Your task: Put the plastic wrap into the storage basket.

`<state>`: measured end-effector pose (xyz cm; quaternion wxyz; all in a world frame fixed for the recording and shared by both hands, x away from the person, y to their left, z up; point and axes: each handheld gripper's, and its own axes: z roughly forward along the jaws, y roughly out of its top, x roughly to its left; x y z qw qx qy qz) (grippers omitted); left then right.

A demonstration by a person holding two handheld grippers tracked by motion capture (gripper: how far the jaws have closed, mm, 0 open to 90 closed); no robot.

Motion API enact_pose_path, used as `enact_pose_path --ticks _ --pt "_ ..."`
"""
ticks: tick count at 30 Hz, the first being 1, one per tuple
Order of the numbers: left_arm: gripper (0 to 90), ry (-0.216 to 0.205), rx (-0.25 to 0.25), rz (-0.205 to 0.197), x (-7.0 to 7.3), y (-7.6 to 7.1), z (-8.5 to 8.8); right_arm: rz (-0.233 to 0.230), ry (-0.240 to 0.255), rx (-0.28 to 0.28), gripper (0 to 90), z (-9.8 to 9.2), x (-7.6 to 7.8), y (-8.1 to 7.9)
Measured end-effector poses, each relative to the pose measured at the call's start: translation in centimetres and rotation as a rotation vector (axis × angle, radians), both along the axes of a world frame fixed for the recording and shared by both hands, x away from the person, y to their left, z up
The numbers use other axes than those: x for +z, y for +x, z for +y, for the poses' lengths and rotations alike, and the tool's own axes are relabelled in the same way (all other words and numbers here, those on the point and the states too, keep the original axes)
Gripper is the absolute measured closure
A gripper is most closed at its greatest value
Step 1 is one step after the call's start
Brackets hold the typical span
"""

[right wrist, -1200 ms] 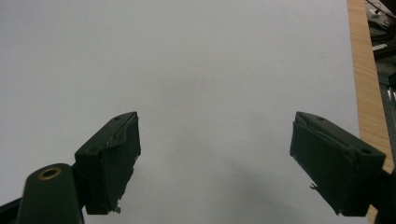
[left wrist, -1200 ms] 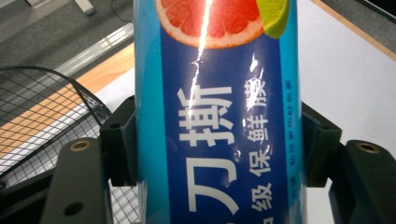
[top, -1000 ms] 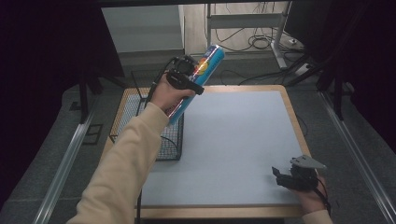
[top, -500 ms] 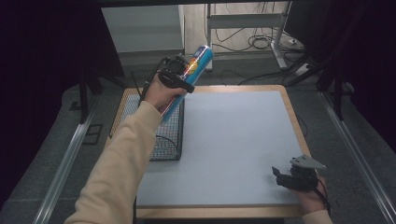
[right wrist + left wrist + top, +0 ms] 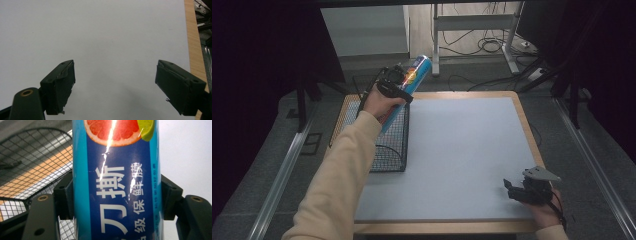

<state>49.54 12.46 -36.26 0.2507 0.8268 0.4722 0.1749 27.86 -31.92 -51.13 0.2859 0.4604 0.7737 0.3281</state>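
Note:
A long blue box of cling film (image 5: 410,84) with a grapefruit picture is held tilted above the black wire basket (image 5: 388,150) at the table's left. My left gripper (image 5: 393,86) is shut on it; in the left gripper view both jaws press the sides of the cling film box (image 5: 117,182), with the basket mesh (image 5: 32,165) behind. My right gripper (image 5: 517,192) rests near the table's front right corner, open and holding nothing; in the right gripper view the right gripper (image 5: 115,87) looks out over the white sheet (image 5: 100,32).
A white sheet (image 5: 462,155) covers the wooden table (image 5: 523,120). Metal rails run along both sides of the table on the floor. A desk frame and cables (image 5: 492,45) lie beyond the far edge.
My left gripper has carried the cling film box leftward, from the table's far edge to above the wire basket. The right gripper has stayed still.

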Motion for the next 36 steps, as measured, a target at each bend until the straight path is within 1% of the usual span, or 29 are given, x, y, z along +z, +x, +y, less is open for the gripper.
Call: enact_pose_path --ticks 2,4,7,10,13,14,16,18,21,23,24,25,26,28,31,32,33,34,35,36 --pt "31.6 0.012 0.002 0.003 -0.5 0.2 0.2 0.001 -0.002 0.0 16.4 0.0 0.0 0.0" --pt "31.6 0.009 0.008 0.013 -0.9 0.5 0.4 0.001 -0.003 0.0 16.5 0.0 -0.1 0.0" --pt "31.6 0.032 0.016 0.019 -1.5 0.9 0.8 0.003 -0.006 -0.001 16.5 0.0 -0.1 0.0" --pt "31.6 0.04 0.031 0.028 -2.0 1.3 1.1 0.004 -0.004 -0.001 16.5 0.0 -0.1 0.1" --pt "31.6 0.055 0.033 0.033 -2.4 1.5 1.2 0.002 -0.007 -0.003 16.5 -0.1 -0.2 0.1" --pt "31.6 0.066 0.027 0.038 -2.8 1.6 1.3 0.005 -0.006 -0.003 16.5 -0.1 -0.1 0.1" --pt "31.6 0.072 0.028 0.049 -3.2 1.8 1.4 0.004 -0.006 -0.003 16.5 -0.1 -0.2 0.1" --pt "31.6 0.091 0.033 0.053 -3.6 1.9 1.5 0.005 -0.006 -0.003 16.5 0.0 -0.2 0.1" --pt "31.6 0.109 0.041 0.071 -4.2 2.2 1.7 0.004 -0.008 -0.003 16.5 0.0 -0.1 0.0" --pt "31.6 0.111 0.048 0.073 -4.5 2.3 1.7 0.003 -0.008 -0.003 16.5 0.0 -0.1 0.0" --pt "31.6 0.132 0.053 0.078 -5.0 2.4 1.8 0.004 -0.006 -0.002 16.5 -0.1 -0.1 0.0" --pt "31.6 0.132 0.053 0.078 -5.0 2.4 1.8 0.004 -0.006 -0.002 16.5 -0.1 -0.1 0.0" --pt "31.6 0.151 0.054 0.084 -5.5 2.5 1.8 0.004 -0.006 -0.002 16.5 0.0 -0.2 0.1" --pt "31.6 0.158 0.06 0.091 -5.8 2.6 1.8 0.004 -0.007 0.0 16.5 0.0 -0.1 0.0" --pt "31.6 0.159 0.062 0.088 -5.9 2.7 1.9 0.002 -0.009 0.007 16.5 0.2 -0.1 0.0" --pt "31.6 0.181 0.065 0.083 -6.1 2.7 1.7 0.002 -0.009 0.008 16.5 0.2 -0.1 0.0" --pt "31.6 0.181 0.065 0.083 -6.1 2.7 1.7 0.003 -0.01 0.007 16.5 0.2 -0.1 -0.1" --pt "31.6 0.203 0.062 0.089 -6.3 2.7 1.6 0.004 -0.009 0.006 16.5 0.2 -0.1 -0.1" --pt "31.6 0.206 0.067 0.09 -6.5 2.8 1.6 0.004 -0.008 0.006 16.5 0.2 -0.1 -0.1" --pt "31.6 0.21 0.068 0.101 -6.6 2.8 1.6 0.004 -0.009 0.007 16.5 0.1 -0.1 -0.1"
